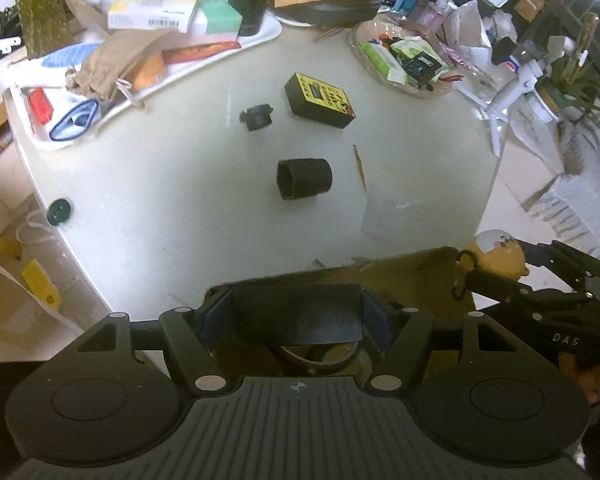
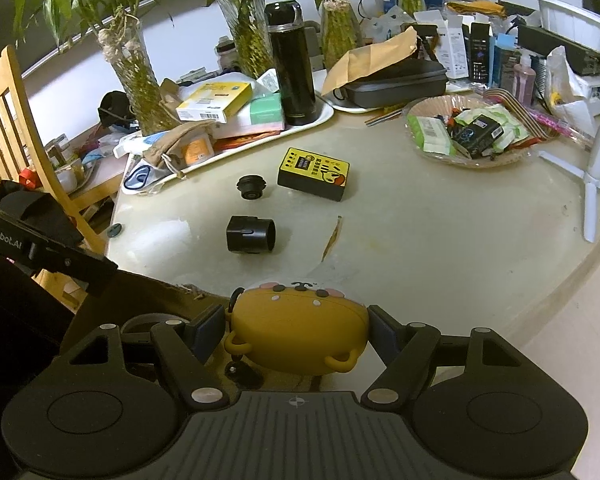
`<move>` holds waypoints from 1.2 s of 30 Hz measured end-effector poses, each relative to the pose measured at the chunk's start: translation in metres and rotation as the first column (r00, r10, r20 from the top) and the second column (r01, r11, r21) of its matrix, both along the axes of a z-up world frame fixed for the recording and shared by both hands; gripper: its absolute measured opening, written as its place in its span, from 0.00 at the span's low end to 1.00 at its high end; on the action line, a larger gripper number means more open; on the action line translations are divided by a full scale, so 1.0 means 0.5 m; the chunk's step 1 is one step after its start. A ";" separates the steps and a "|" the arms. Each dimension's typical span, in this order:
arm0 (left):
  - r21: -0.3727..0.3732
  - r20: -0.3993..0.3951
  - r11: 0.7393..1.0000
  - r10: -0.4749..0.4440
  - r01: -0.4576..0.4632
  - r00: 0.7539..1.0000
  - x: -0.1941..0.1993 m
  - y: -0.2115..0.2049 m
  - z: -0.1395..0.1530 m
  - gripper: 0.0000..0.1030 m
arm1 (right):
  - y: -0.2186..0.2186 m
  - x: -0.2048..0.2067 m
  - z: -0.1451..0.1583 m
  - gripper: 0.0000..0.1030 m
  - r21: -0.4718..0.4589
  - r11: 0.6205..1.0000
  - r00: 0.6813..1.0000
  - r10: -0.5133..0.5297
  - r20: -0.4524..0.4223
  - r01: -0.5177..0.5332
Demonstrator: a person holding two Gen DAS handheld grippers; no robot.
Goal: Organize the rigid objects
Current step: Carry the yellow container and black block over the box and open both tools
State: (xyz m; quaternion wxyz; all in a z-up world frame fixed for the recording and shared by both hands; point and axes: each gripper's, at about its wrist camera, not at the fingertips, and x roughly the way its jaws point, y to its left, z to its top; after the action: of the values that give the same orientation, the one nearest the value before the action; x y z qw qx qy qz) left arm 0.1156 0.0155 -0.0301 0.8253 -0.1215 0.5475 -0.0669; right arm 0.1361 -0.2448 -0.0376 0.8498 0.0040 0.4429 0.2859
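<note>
My right gripper [image 2: 296,330] pinches a yellow character case [image 2: 298,330], its long axis spanning the pads. My left gripper [image 1: 296,320] clamps a flat black box [image 1: 296,314] likewise. Ahead of both jaws the black tube [image 1: 304,179] lies on its side, well apart, roughly equidistant.

Left gripper [image 1: 296,320] jaws clamped, right gripper [image 2: 298,334] jaws clamped, both angled downward

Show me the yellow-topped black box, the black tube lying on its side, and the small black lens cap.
yellow-topped black box [image 2: 314,168], right wrist view, yellow top face
black tube [image 2: 249,235], right wrist view, curved side
lens cap [image 2: 251,187], right wrist view, centre
</note>
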 end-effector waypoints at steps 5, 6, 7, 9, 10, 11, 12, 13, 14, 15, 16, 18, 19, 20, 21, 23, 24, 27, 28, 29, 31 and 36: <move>-0.056 0.013 0.998 0.031 -0.030 0.999 -0.008 0.008 -0.005 0.67 | 0.001 -0.013 0.010 0.75 0.001 1.000 1.000 0.007 0.008 -0.007; -0.064 0.020 0.997 0.037 -0.036 0.999 -0.010 0.010 -0.004 0.67 | 0.001 -0.015 0.013 0.75 0.001 1.000 1.000 0.008 0.010 -0.008; -0.067 0.028 0.997 0.041 -0.039 0.999 -0.014 0.011 -0.002 0.68 | 0.001 -0.018 0.016 0.75 0.002 1.000 1.000 0.010 0.011 -0.010; -0.074 0.046 0.996 0.051 -0.047 0.998 -0.022 0.016 0.003 0.68 | 0.001 -0.024 0.021 0.75 0.006 1.000 1.000 0.013 0.013 -0.013; -0.074 0.052 0.996 0.053 -0.050 0.997 -0.026 0.017 0.006 0.68 | 0.000 -0.026 0.023 0.75 0.007 1.000 1.000 0.013 0.013 -0.013; -0.069 0.058 0.996 0.056 -0.052 0.997 -0.031 0.019 0.009 0.68 | 0.000 -0.029 0.025 0.75 0.008 1.000 1.000 0.013 0.013 -0.013; -0.060 0.065 0.997 0.058 -0.054 0.996 -0.035 0.021 0.012 0.68 | 0.000 -0.032 0.026 0.75 0.009 1.000 1.000 0.014 0.013 -0.014; -0.043 0.075 0.998 0.057 -0.054 0.996 -0.042 0.021 0.016 0.68 | 0.000 -0.034 0.027 0.75 0.011 1.000 1.000 0.016 0.011 -0.016; -0.028 0.085 0.998 0.052 -0.050 0.995 -0.047 0.021 0.019 0.68 | 0.000 -0.036 0.027 0.75 0.011 1.000 1.000 0.017 0.009 -0.017; -0.005 0.098 0.999 0.046 -0.045 0.994 -0.054 0.021 0.023 0.68 | 0.001 -0.039 0.028 0.75 0.011 1.000 1.000 0.018 0.008 -0.018; 0.019 0.112 0.999 0.038 -0.041 0.993 -0.061 0.020 0.027 0.68 | 0.001 -0.042 0.028 0.75 0.011 1.000 1.000 0.018 0.006 -0.018; 0.063 0.143 0.998 0.021 -0.030 0.989 -0.077 0.019 0.033 0.68 | 0.002 -0.047 0.027 0.75 0.014 1.000 1.000 0.021 0.000 -0.021; 0.077 0.155 0.997 0.014 -0.026 0.988 -0.082 0.019 0.036 0.68 | 0.002 -0.050 0.027 0.75 0.017 1.000 1.000 0.023 -0.004 -0.023; 0.091 0.168 0.996 0.008 -0.023 0.986 -0.090 0.019 0.039 0.68 | 0.003 -0.052 0.027 0.75 0.018 1.000 1.000 0.025 -0.007 -0.025; 0.100 0.176 0.995 0.004 -0.022 0.984 -0.096 0.019 0.040 0.68 | 0.004 -0.055 0.027 0.75 0.020 0.999 1.000 0.027 -0.011 -0.027; 0.116 0.191 0.993 -0.004 -0.018 0.982 -0.107 0.019 0.043 0.68 | 0.005 -0.061 0.026 0.75 0.025 0.999 0.999 0.032 -0.020 -0.032; 0.124 0.197 0.992 -0.008 -0.017 0.980 -0.112 0.019 0.044 0.68 | 0.007 -0.063 0.025 0.75 0.025 0.999 0.999 0.035 -0.024 -0.034; 0.143 0.211 0.990 -0.011 -0.020 0.977 -0.125 0.021 0.046 0.68 | 0.014 -0.071 0.025 0.75 0.027 0.998 0.998 0.049 -0.040 -0.048; 0.141 0.216 0.990 -0.009 -0.021 0.976 -0.128 0.022 0.045 0.68 | 0.017 -0.072 0.024 0.76 0.027 0.998 0.997 0.057 -0.047 -0.056; 0.131 0.225 0.991 -0.010 -0.020 0.974 -0.132 0.024 0.044 0.68 | 0.020 -0.074 0.024 0.76 0.029 0.998 0.997 0.064 -0.053 -0.062; 0.113 0.247 0.994 -0.021 -0.007 0.969 -0.139 0.026 0.043 0.68 | 0.026 -0.078 0.023 0.76 0.037 0.997 0.995 0.077 -0.066 -0.075; 0.113 0.268 0.994 -0.035 0.005 0.963 -0.149 0.021 0.042 0.68 | 0.045 -0.085 0.018 0.76 0.035 0.993 0.990 0.113 -0.088 -0.110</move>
State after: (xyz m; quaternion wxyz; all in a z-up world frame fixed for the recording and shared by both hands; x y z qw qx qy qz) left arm 0.0412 0.0261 -0.0089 0.8969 -0.0594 0.4341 -0.0605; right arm 0.0934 -0.2225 -0.0286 0.8115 0.0046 0.4760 0.3391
